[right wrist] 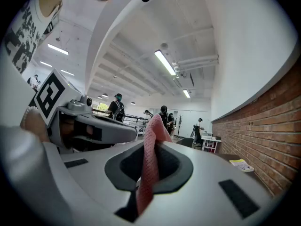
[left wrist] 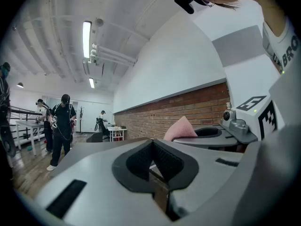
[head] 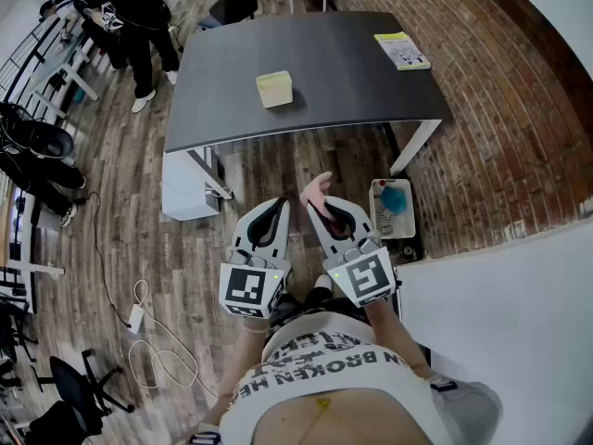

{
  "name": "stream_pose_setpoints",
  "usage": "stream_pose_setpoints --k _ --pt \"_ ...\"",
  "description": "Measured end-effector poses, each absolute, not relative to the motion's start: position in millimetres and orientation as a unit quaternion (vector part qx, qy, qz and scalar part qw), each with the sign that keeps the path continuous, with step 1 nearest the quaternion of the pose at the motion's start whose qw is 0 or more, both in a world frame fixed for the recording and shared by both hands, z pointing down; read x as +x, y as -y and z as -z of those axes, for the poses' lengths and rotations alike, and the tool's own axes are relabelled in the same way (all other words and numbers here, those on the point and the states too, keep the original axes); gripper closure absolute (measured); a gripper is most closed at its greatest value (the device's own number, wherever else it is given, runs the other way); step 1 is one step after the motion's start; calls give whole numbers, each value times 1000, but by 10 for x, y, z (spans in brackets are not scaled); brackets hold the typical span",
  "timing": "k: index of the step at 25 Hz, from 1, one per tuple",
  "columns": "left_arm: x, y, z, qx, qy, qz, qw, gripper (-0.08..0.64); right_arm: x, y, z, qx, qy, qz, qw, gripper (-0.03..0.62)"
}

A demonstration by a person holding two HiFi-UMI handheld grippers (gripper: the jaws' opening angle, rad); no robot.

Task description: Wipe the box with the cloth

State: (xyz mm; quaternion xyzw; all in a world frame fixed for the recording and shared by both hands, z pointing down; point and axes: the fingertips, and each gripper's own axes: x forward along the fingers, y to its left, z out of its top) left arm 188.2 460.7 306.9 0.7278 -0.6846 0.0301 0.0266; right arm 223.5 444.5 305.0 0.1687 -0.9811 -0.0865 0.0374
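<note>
Standing ahead of the person, the dark desk (head: 343,77) is beyond both grippers, which are held level and side by side short of its near edge. The left gripper (head: 276,208) has its jaws clenched on nothing. The right gripper (head: 320,207) has its jaws grasping a pink cloth (head: 315,189). A pale yellow box (head: 274,89) sits mid-desk, well apart from the cloth, and a booklet (head: 401,50) lies at the far right corner.

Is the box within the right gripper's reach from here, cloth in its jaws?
Probably not yet: the right gripper, shut on the cloth, hangs near the body, with floor between it and the table. Nothing blocks the box; step closer.
</note>
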Motion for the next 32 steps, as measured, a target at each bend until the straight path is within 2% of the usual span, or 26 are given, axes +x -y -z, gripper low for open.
stream_pose_setpoints --k 9,20,25,32 --pt "2035 -4402 -3146 728 684 -18 49 554 2387 -4179 -3088 157 984 73 27 575" --pt "1732 -3656 -3280 736 674 -8 58 554 2201 -3481 -3246 170 983 64 28 575" --pt "1398 -3179 -3398 739 671 -4 64 554 1863 -2961 -3372 182 981 55 35 575" --pt "625 -2528 -3448 747 660 -13 74 554 933 -2257 -3374 165 983 68 49 575"
